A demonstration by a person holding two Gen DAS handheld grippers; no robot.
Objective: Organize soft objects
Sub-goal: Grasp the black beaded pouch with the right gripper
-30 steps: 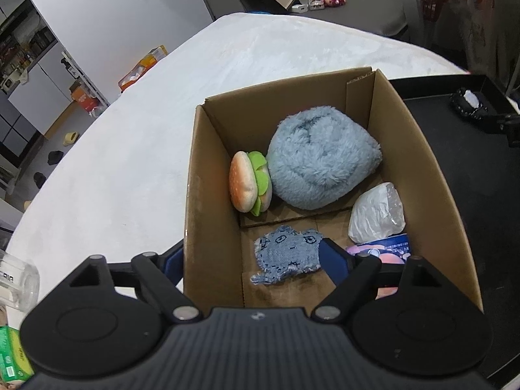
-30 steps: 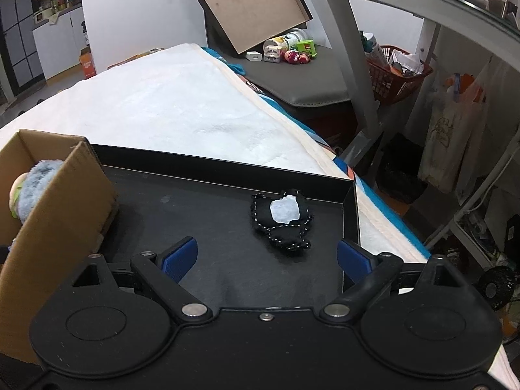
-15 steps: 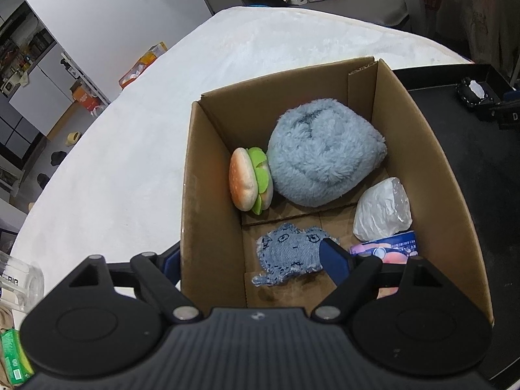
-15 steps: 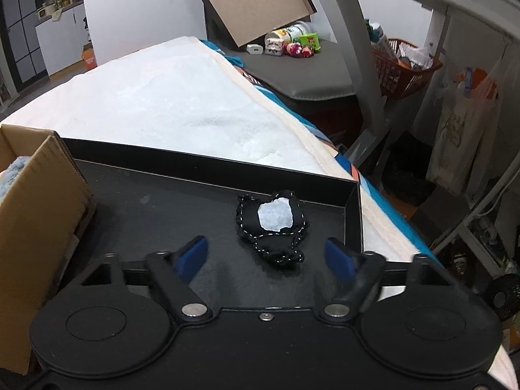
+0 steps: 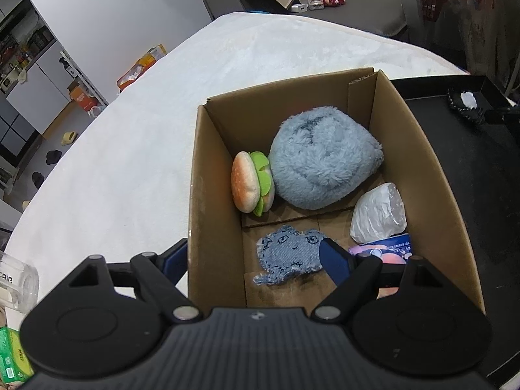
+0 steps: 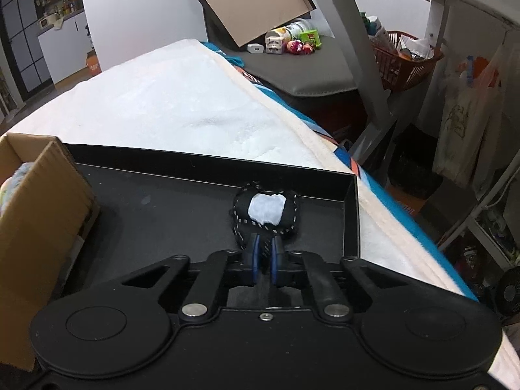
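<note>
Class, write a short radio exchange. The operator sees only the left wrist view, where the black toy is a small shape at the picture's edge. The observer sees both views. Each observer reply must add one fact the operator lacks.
Operator: Has the right gripper got the black toy yet?
Observer: Yes. The right gripper has just been closing its jaws, and they are now shut on the black toy.
Operator: Which part is it holding?
Observer: The narrow near end. The wider part with the white patch points away, toward the far wall of the black tray.
</note>
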